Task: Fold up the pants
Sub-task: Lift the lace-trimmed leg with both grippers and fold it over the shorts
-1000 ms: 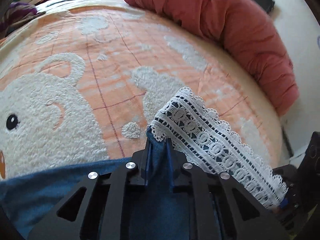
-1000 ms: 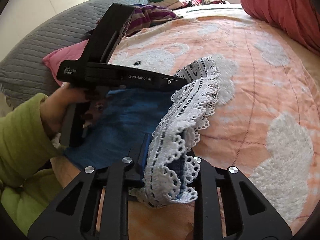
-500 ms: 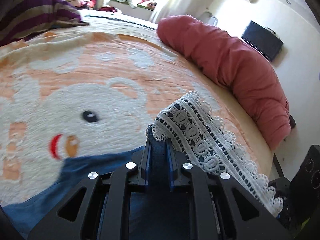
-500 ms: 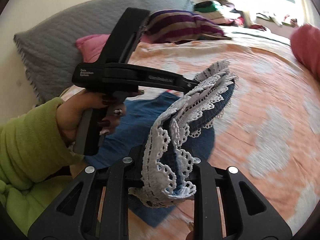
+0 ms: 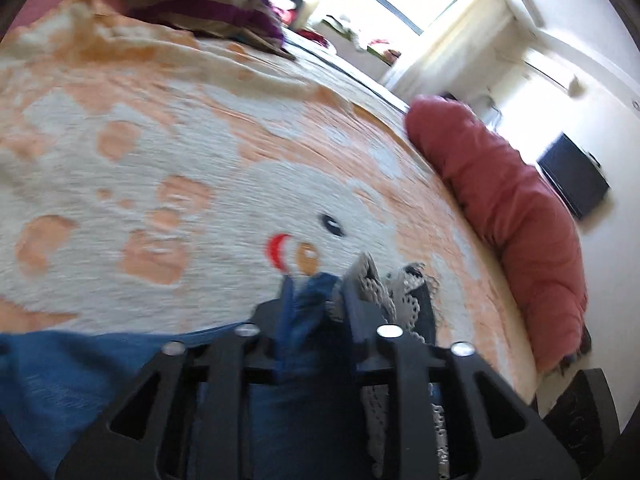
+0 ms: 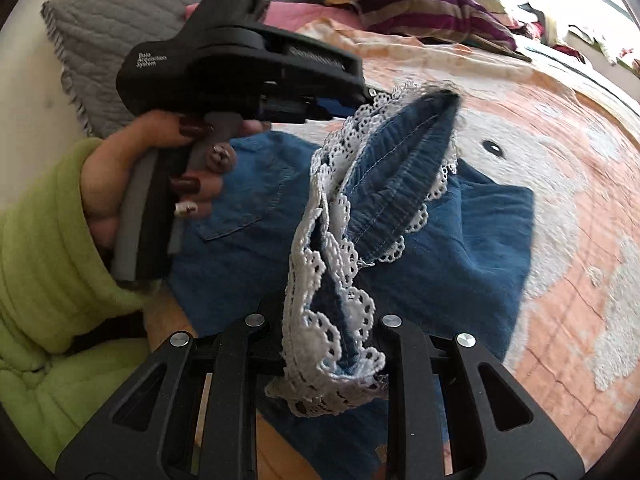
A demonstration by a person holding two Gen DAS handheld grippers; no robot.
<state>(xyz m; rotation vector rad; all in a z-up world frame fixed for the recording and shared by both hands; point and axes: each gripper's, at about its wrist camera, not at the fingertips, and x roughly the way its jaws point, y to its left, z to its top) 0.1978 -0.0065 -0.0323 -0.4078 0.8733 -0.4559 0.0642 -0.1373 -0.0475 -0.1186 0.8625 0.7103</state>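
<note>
Blue denim pants [image 6: 460, 248] with a white lace hem [image 6: 320, 288] lie on the bed, the leg end lifted and carried over the rest of the denim. My right gripper [image 6: 324, 320] is shut on the lace hem, which hides its fingertips. My left gripper [image 6: 366, 94] hangs at the far corner of the same hem, held by a hand [image 6: 160, 168]. In the left wrist view the left gripper [image 5: 320, 304] has its jaws opening, with bunched denim and lace [image 5: 400, 292] loose between the fingers. The picture there is blurred.
The bed carries a peach bedspread with a white bear [image 5: 200, 200]. A red rolled duvet [image 5: 512, 216] runs along its right side. A striped cloth [image 6: 420, 4], a grey pillow [image 6: 112, 40] and a pink pillow [image 6: 304, 12] sit at the head. A green sleeve [image 6: 48, 240] is at the left.
Both grippers have swept the lifted hem across the bed towards the pillows, over the rest of the denim. The left jaws have widened around the cloth. The right grip is unchanged.
</note>
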